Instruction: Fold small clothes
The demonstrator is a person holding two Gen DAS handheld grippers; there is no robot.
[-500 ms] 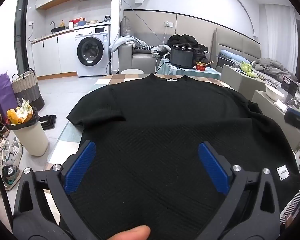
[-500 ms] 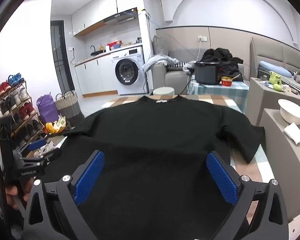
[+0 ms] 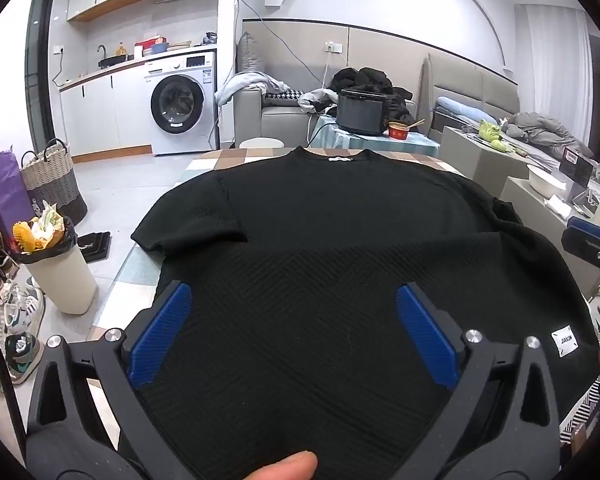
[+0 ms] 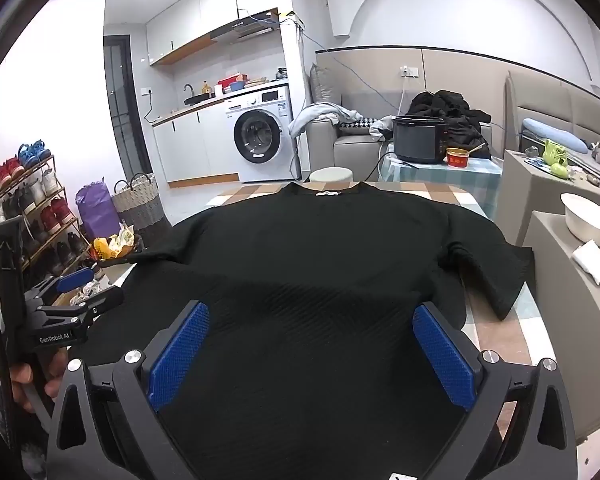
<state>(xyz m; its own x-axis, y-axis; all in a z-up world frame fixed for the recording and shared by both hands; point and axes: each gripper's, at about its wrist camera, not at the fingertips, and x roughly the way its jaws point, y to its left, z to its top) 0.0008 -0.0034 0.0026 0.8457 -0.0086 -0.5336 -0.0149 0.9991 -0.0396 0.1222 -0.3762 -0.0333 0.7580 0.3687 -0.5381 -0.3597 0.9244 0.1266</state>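
A black short-sleeved knit T-shirt (image 3: 332,240) (image 4: 320,264) lies spread flat on a checked table (image 3: 236,158), collar at the far end and hem toward me. My left gripper (image 3: 294,300) hovers over the shirt's lower left part, jaws wide open with only cloth beneath them. My right gripper (image 4: 310,316) hovers over the lower right part, also wide open and empty. Each gripper shows at the edge of the other's view: the right gripper (image 3: 592,240), the left gripper (image 4: 72,292). A white label (image 3: 563,341) sits near the hem. A fingertip (image 3: 288,466) shows at the bottom.
A bin (image 3: 56,264) full of rubbish stands left of the table, with a woven basket (image 3: 52,184) and a shoe rack (image 4: 24,200) beyond. Beige cabinets (image 4: 572,280) with a white bowl (image 4: 588,220) flank the right side. A cooker (image 3: 360,112) sits on a far side table.
Both grippers have stayed over the shirt's lower half, open as before. The left view has shifted very slightly; the shirt lies unchanged.
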